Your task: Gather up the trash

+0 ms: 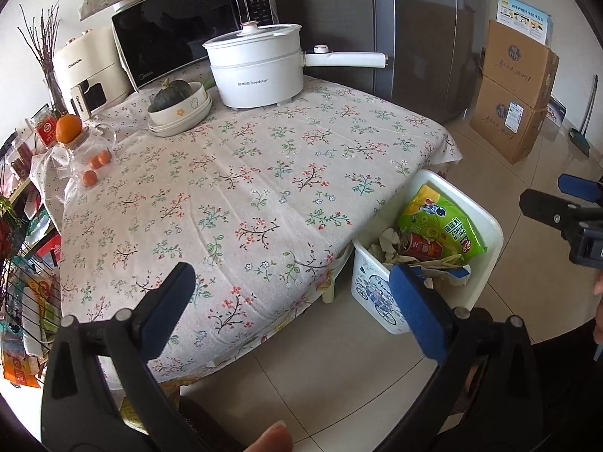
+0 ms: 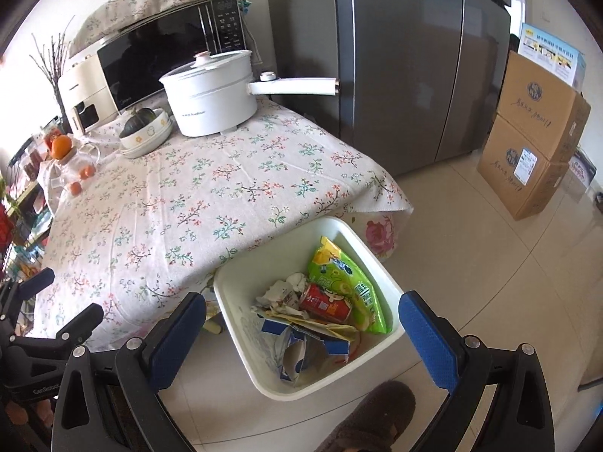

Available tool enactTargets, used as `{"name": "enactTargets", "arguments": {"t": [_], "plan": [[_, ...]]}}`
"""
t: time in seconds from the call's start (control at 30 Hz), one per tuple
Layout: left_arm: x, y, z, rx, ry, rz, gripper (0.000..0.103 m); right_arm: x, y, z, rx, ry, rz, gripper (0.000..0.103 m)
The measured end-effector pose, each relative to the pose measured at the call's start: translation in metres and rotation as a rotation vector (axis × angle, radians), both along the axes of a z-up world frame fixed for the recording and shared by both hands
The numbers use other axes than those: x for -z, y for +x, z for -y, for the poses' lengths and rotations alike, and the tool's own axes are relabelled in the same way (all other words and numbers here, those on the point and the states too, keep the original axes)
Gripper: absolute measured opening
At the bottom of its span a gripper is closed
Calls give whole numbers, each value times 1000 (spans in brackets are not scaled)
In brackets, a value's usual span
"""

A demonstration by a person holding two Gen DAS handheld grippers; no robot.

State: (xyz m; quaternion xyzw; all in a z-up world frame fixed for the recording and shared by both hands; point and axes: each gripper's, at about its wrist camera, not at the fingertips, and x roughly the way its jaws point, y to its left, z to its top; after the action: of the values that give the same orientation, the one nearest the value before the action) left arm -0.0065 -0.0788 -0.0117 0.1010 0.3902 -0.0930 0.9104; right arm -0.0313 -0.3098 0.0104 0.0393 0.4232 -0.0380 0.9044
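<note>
Left gripper and right gripper: jaws spread wide, nothing between them. Trash lies in the white bin on the floor beside the table: green snack bag, red can, crumpled paper.
</note>
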Motion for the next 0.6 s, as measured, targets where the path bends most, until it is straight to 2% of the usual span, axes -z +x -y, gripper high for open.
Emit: {"name": "enactTargets", "arguments": {"t": [0.1, 0.37, 0.6], "plan": [[-14, -18, -9, -25, -6, 62, 102, -11, -19, -15, -1, -46, 29, 103], [-34, -48, -26, -44, -73, 141, 102, -42, -67, -30, 53, -124, 209, 103], [-34, -54, -24, -48, -79, 163, 102, -43, -66, -34, 50, -134, 217, 103]]}}
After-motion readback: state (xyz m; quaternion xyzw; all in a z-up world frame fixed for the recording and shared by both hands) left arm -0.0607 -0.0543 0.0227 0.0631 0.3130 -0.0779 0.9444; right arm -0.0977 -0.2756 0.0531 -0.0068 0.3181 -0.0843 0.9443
